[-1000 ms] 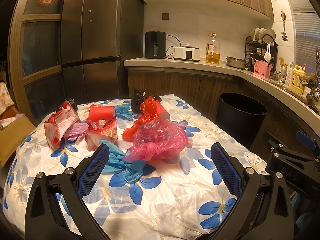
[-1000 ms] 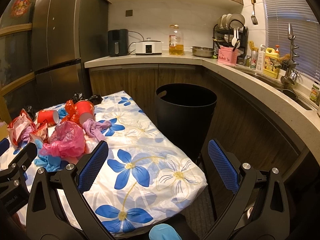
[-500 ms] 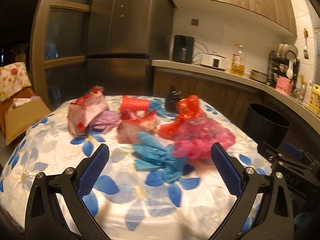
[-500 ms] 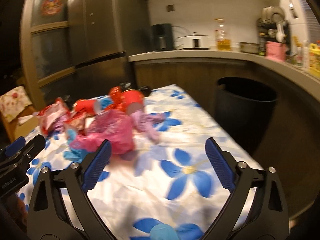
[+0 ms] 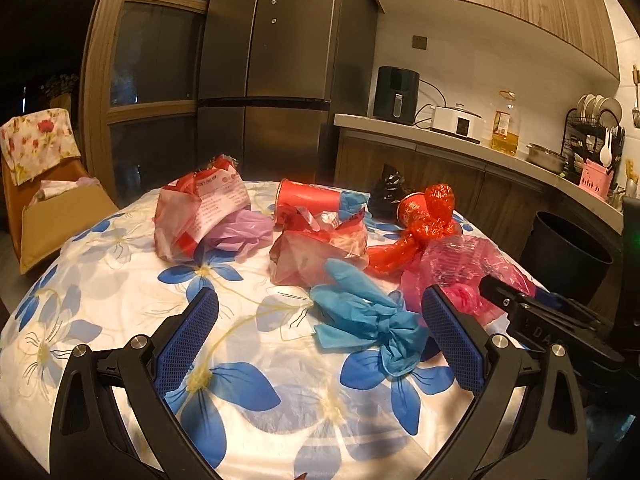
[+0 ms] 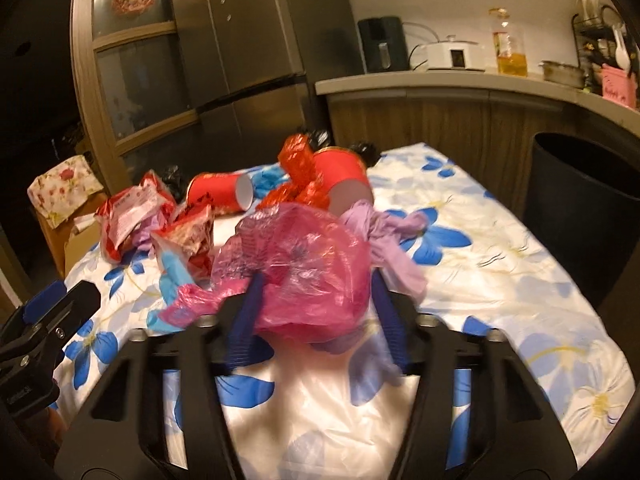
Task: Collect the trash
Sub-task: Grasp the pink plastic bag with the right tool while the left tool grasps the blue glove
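Trash on floral table (image 5: 120,300): two red cups (image 6: 218,192), one pink bag (image 6: 304,264), one blue glove (image 5: 360,312), wrappers (image 5: 200,212). Right gripper (image 6: 316,312) jaws closing around pink bag. Left gripper (image 5: 320,340) jaws wide apart, empty, glove ahead. Black bin (image 6: 580,208) beside table.

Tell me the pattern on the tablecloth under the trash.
The tablecloth is white with large blue flowers, seen best in the left wrist view.

Left claw (image 5: 320,344) spread wide over floral tablecloth (image 5: 100,280), blue glove (image 5: 360,320) between its fingers, pink bag (image 5: 468,268) right
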`<action>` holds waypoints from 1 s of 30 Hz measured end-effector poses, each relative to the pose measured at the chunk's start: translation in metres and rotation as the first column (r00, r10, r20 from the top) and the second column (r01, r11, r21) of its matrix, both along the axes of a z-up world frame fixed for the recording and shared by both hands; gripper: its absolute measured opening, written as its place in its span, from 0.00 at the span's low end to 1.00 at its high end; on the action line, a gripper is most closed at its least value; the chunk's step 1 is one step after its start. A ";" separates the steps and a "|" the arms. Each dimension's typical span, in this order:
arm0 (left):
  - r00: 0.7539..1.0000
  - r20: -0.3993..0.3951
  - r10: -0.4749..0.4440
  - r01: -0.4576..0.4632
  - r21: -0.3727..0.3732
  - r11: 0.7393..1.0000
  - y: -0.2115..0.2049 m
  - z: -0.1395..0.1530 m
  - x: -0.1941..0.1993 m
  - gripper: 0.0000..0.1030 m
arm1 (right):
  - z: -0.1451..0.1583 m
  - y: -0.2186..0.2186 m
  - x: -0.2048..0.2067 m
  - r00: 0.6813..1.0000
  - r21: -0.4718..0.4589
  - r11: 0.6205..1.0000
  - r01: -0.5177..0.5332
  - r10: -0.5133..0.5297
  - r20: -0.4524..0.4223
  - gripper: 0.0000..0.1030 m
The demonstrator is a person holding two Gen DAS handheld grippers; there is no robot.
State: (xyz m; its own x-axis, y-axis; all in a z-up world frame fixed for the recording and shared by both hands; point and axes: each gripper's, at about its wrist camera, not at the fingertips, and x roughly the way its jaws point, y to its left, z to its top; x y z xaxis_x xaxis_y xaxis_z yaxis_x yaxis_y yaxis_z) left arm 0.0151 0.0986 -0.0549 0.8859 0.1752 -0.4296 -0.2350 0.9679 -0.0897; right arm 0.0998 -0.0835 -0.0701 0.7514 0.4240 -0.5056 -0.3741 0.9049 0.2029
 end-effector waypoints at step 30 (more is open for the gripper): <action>0.974 -0.199 -0.109 0.103 -0.041 0.994 -0.043 -0.050 0.060 0.13 | 0.021 -0.070 -0.039 0.989 0.032 0.995 0.095 -0.098 0.112 0.09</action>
